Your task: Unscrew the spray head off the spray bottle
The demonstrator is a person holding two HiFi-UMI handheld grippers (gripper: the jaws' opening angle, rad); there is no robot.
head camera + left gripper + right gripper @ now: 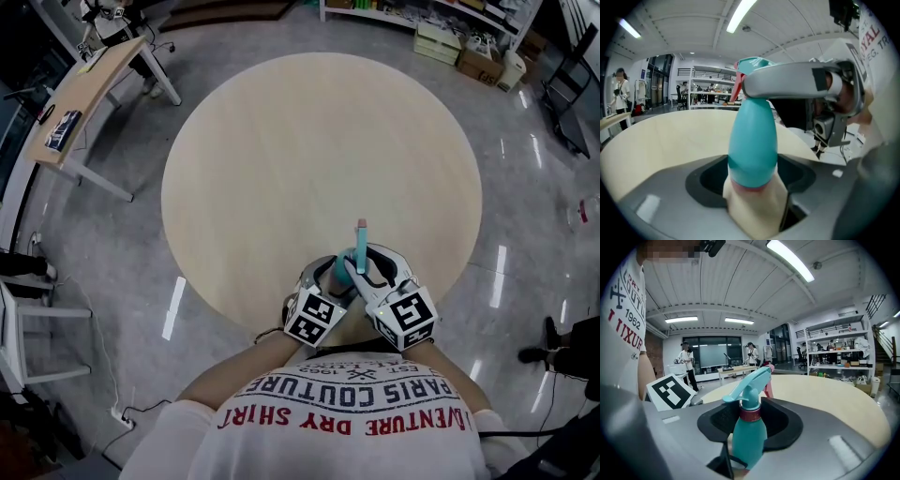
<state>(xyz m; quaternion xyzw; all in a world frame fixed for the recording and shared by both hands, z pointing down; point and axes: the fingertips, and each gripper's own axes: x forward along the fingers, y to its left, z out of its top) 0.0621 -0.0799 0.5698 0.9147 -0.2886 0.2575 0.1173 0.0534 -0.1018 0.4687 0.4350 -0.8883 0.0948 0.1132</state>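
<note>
Over the tabletop [319, 150], the left hand-held gripper [752, 187] is clamping the base of the teal spray bottle [752, 140], whose long axis is running straight out from its jaws. The right hand-held gripper [750, 416], nearer the top, is pinching the spray head [750, 385] crosswise at its collar.

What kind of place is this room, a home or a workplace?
Probably a workshop or lab: open storage shelves, long ceiling lights, and a plain desk on a bare grey floor.
</note>
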